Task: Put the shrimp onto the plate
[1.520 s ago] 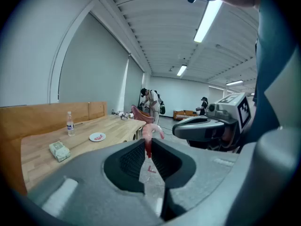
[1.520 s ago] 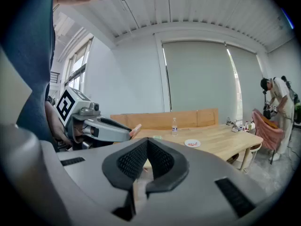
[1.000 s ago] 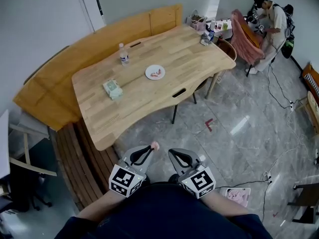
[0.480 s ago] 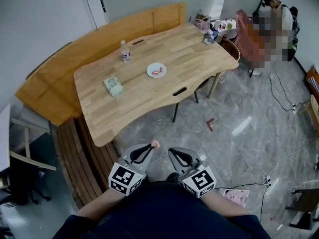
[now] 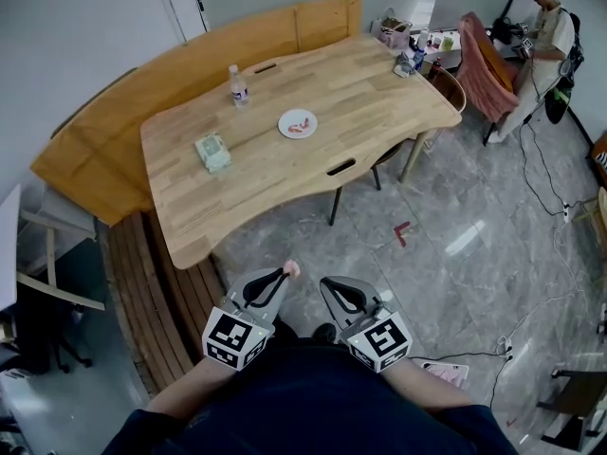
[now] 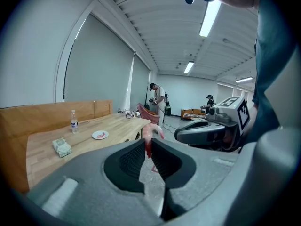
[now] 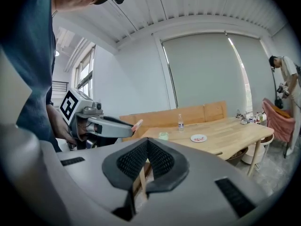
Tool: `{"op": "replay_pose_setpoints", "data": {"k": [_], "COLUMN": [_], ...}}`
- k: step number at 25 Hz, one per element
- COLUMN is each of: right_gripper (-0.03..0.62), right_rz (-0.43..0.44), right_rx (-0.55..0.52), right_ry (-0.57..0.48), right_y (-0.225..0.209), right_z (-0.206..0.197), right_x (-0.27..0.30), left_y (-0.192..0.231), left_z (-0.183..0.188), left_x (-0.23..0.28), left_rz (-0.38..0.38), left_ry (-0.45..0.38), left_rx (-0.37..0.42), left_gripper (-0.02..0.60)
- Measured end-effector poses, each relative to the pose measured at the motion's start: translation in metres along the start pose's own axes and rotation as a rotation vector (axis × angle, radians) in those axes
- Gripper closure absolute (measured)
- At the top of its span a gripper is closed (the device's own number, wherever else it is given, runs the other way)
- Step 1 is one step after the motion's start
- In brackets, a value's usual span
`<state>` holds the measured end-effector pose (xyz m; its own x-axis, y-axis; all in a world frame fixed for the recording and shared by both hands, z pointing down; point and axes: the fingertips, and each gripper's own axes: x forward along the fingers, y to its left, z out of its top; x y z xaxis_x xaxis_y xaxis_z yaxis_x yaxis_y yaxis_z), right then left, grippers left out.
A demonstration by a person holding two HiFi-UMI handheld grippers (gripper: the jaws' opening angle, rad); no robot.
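Observation:
A pink shrimp (image 5: pixel 292 269) sticks out of my left gripper (image 5: pixel 285 276), which is shut on it low in the head view, over the floor and well short of the table. In the left gripper view the shrimp (image 6: pixel 151 132) is pinched between the dark pads of that gripper (image 6: pixel 148 146). A small white plate (image 5: pixel 298 123) with a few pink pieces on it sits mid-table, also seen as the plate (image 6: pixel 99 135) and the plate (image 7: pixel 198 138). My right gripper (image 5: pixel 326 286) is beside the left one, and its jaws (image 7: pixel 147 144) are shut with nothing between them.
The wooden table (image 5: pixel 360 93) also carries a water bottle (image 5: pixel 238 85), a green tissue pack (image 5: pixel 212 152) and clutter at its far right corner (image 5: pixel 408 55). A wooden bench (image 5: pixel 142 282) runs along its left side. A person (image 5: pixel 545 36) stands at the far right. Cables (image 5: pixel 541 282) cross the grey floor.
The head view has drifted slightly, so the table sits a little higher and further right. Both grippers keep the same pose and the shrimp stays in the left one.

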<state>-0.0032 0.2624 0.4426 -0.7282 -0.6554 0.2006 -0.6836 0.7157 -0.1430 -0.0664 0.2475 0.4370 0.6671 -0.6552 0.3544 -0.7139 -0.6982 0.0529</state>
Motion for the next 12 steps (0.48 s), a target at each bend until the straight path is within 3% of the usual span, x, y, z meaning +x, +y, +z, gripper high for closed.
{"op": "replay_pose_setpoints", "data": {"k": [12], "right_gripper": [0.585], "right_rz": [-0.044], "right_rx": [-0.013], "right_ry": [0.021], "right_y": [-0.051], "right_z": [0.009], "right_x": [0.055], "left_y": [0.062], "left_z": [0.013], "left_x": [0.049], "left_rz": [-0.020], "left_ry": [-0.007], "left_rx": [0.014], "left_gripper": [0.535]}}
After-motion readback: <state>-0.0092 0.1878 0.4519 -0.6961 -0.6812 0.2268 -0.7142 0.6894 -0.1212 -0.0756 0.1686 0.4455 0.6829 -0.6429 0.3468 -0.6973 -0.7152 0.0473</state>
